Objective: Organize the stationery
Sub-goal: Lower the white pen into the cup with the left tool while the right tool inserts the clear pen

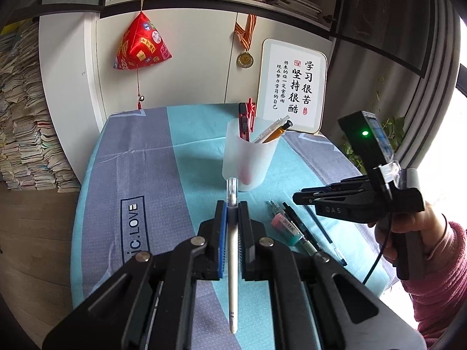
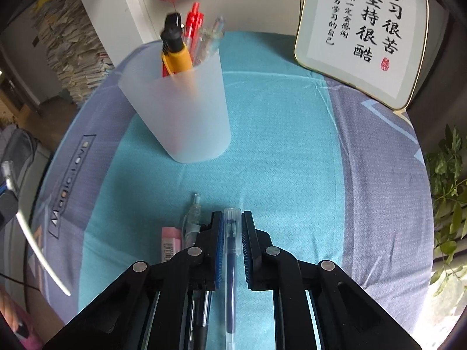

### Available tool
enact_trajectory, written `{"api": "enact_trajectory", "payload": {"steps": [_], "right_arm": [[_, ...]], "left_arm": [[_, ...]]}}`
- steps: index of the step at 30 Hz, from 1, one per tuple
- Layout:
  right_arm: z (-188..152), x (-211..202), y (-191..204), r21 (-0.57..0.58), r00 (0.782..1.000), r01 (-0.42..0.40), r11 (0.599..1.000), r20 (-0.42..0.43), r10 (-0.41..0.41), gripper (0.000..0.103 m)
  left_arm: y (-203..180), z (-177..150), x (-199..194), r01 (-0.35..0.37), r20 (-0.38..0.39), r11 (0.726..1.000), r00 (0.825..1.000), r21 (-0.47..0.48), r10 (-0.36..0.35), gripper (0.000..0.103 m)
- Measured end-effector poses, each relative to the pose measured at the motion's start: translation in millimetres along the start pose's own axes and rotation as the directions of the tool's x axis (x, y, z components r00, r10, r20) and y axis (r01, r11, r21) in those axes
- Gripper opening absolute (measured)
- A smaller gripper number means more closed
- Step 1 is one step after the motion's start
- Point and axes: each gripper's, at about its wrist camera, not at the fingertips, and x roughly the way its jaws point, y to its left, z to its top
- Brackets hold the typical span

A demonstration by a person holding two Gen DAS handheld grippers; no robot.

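Observation:
My left gripper (image 1: 232, 208) is shut on a white pen (image 1: 232, 262), held above the cloth and pointing at the frosted pen cup (image 1: 248, 157). The cup (image 2: 178, 108) holds a red pen, an orange utility knife and clear pens. My right gripper (image 2: 232, 218) straddles a clear blue-ink pen (image 2: 231, 262) lying on the cloth; its jaws stand slightly apart from the pen. In the left wrist view the right gripper (image 1: 300, 197) hovers over the loose stationery. A pink eraser (image 2: 170, 242), a clear pen (image 2: 192, 218) and a black pen (image 1: 300, 227) lie beside it.
A framed calligraphy sign (image 2: 364, 32) leans at the back right of the table. The table cloth (image 2: 292, 145) is teal and grey. A white cupboard (image 1: 181, 67) with a hanging red pouch (image 1: 140, 46) stands behind. A plant (image 2: 449, 180) is at the right edge.

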Motion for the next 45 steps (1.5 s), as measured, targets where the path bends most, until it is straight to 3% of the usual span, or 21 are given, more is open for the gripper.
{"api": "enact_trajectory", "payload": {"steps": [5,12,19,24,31,36,39,45], "right_arm": [[-6,-52,1,-0.001,0.992,-0.035,0.999,0.123,0.035,0.012],[-9,-114,10,-0.03,0.959,-0.035,0.999,0.28,0.042,0.01],[4,-138,16,-0.045,0.935,-0.042,0.998,0.35,0.055,0.01],[23,-152,17,-0.062,0.922,-0.044,0.997,0.382,0.064,0.01],[71,-177,19,-0.053,0.875,-0.054,0.997,0.479,0.073,0.01],[101,-166,20,-0.023,0.852,-0.063,0.998,0.519,0.066,0.01],[112,-152,18,-0.001,0.852,-0.07,0.998,0.52,0.06,0.01],[113,-110,9,0.028,0.89,-0.059,0.998,0.455,0.039,0.01]], "left_arm": [[-5,8,-7,0.008,0.033,1.0,0.999,0.012,-0.009,0.005],[-10,12,-6,0.013,0.043,1.0,0.999,0.008,-0.013,0.005],[-9,16,-10,0.003,0.054,1.0,0.999,0.001,-0.003,0.005],[-5,17,-12,-0.002,0.064,1.0,0.998,-0.007,0.003,0.005],[-1,20,-14,-0.01,0.075,1.0,0.997,-0.011,0.01,0.005],[1,25,-18,-0.021,0.091,1.0,0.996,-0.002,0.021,0.005],[2,29,-19,-0.024,0.099,1.0,0.995,0.002,0.024,0.005],[2,36,-19,-0.023,0.114,1.0,0.993,0.006,0.022,0.005]]}}
